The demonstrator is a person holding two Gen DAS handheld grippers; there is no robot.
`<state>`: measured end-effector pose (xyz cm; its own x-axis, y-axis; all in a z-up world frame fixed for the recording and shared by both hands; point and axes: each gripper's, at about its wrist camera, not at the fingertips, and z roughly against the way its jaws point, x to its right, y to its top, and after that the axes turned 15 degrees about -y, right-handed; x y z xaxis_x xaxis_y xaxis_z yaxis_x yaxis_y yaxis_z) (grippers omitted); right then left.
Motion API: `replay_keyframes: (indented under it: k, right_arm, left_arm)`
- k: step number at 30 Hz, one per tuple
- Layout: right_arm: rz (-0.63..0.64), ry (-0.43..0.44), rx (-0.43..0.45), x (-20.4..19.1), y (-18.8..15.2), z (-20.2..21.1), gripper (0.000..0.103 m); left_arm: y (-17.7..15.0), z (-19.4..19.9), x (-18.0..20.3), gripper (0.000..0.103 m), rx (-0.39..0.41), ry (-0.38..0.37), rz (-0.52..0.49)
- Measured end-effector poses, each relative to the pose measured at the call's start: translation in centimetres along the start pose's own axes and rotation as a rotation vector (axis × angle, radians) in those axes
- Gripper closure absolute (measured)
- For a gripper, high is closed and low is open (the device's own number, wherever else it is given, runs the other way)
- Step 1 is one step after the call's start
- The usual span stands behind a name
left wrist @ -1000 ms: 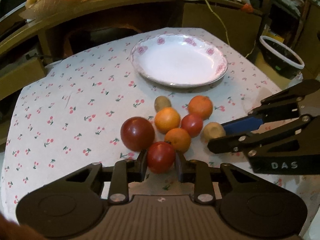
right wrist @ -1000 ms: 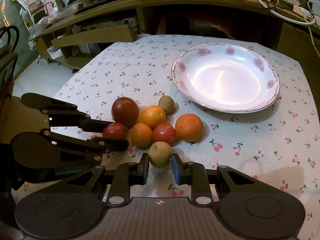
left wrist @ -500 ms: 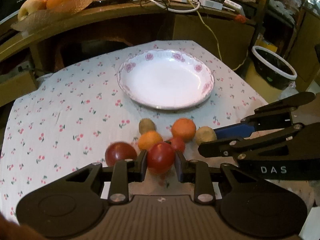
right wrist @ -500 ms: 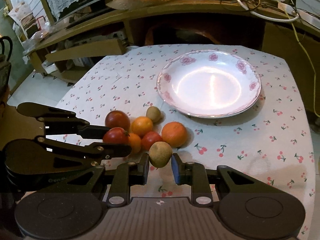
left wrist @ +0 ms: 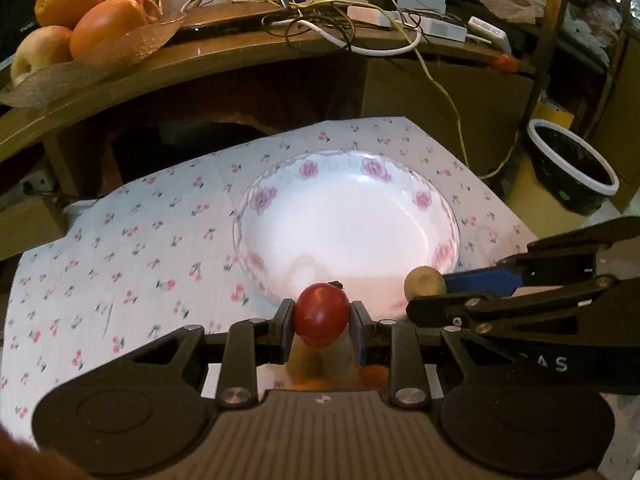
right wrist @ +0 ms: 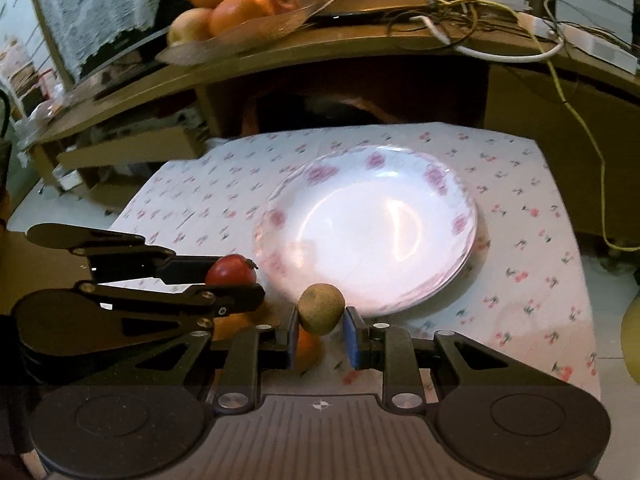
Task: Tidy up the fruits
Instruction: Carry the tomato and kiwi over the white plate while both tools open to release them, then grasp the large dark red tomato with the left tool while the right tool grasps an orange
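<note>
My left gripper (left wrist: pixel 321 326) is shut on a red tomato (left wrist: pixel 321 314) and holds it in the air at the near rim of the white flowered plate (left wrist: pixel 260 200). My right gripper (right wrist: pixel 321 326) is shut on a brownish-green round fruit (right wrist: pixel 321 308), also raised at the near edge of the plate (right wrist: pixel 452 192). Each gripper shows in the other's view: the right one with its fruit (left wrist: pixel 425 282) at the right, the left one with the tomato (right wrist: pixel 231 270) at the left. The other fruits lie below, mostly hidden; an orange (right wrist: pixel 310 346) peeks out.
The table has a white cloth with cherry print (left wrist: pixel 132 240). Behind it runs a wooden shelf with a glass dish of oranges and apples (left wrist: pixel 76 28) and tangled cables (left wrist: pixel 320 20). A black bowl with a white rim (left wrist: pixel 572 168) sits lower at the right.
Both grippers have lifted their fruits off the table and moved forward toward the plate. The remaining pile of fruits has dropped out of sight beneath the grippers.
</note>
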<state>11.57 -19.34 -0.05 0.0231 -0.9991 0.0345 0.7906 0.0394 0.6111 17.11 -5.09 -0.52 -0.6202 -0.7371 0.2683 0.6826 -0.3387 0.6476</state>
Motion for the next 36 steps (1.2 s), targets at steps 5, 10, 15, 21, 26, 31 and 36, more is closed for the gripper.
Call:
replay_keyframes:
  k: [5,10,15,21,26,31,36]
  right_arm:
    - [-0.01,-0.024,-0.005,0.6,0.9,-1.2,0.077]
    - [0.009,-0.025,-0.012,0.4,1.2,-2.2,0.077]
    - [0.029,-0.05,0.001,0.2,1.5,-2.6,0.076]
    - [0.022,-0.052,0.017,0.7,1.9,-2.8,0.074]
    - [0.016,-0.05,0.028,0.8,1.9,-2.7,0.074]
    - [0.008,-0.05,0.054,0.9,1.9,-1.8,0.073]
    - [0.0,-0.043,0.059,1.3,1.6,-1.1,0.071]
  left_arm:
    - [0.7,-1.0,-0.6,0.069,0.005,0.007,0.006]
    - [0.8,-1.5,-1.0,0.07,0.007,0.011,0.011]
    - [1.0,-1.8,-1.3,0.07,0.007,0.005,0.024]
    - [1.2,-1.8,-1.7,0.066,0.016,0.001,0.048]
    - [1.2,-1.2,-1.9,0.06,0.028,0.003,0.061]
    - [1.1,-0.4,-1.3,0.059,0.036,0.011,0.04]
    - [0.7,0.5,-0.9,0.058,0.037,0.012,0.025]
